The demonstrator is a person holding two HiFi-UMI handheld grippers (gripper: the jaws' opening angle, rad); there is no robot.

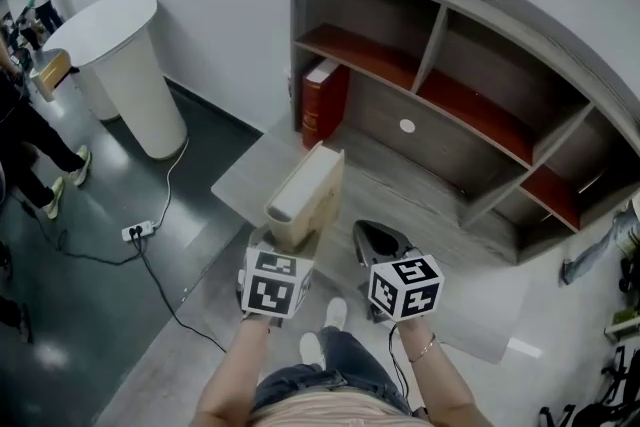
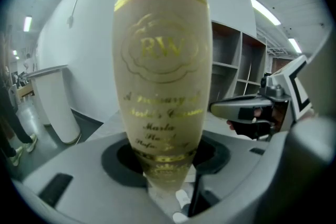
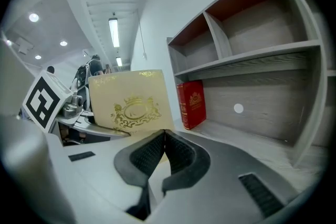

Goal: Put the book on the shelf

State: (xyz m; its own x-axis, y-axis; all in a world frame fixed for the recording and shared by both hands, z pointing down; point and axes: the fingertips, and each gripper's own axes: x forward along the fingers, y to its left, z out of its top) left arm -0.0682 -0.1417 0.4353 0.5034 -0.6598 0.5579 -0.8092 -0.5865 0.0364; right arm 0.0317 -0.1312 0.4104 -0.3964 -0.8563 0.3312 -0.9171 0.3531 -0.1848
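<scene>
I am gripping the book (image 2: 163, 60) in my left gripper (image 2: 164, 162), its jaws clamping the lower end of the rounded spine, which is facing back at me with its gold lettering upright. The cream book is standing on edge in the air and reaching away from me toward the shelf (image 1: 480, 10), not yet in any compartment. It is hanging over the grey board in front of the shelf, nearer to me than the red book (image 1: 325, 100) and a little right of it. The red book is standing upright in the bottom left compartment, against the shelf's left wall.

I am holding my right gripper (image 3: 164, 138) just right of the book and apart from it, with its ribbed pads pressing together on nothing. From that side the book's gold-crested cover is showing to the left of those closed jaws, with the shelf's compartments opening to the right.

Far to the left a white round stand (image 1: 120, 65) is standing on the dark floor, and a power strip (image 1: 137, 231) is lying near it with its cable trailing toward me.
</scene>
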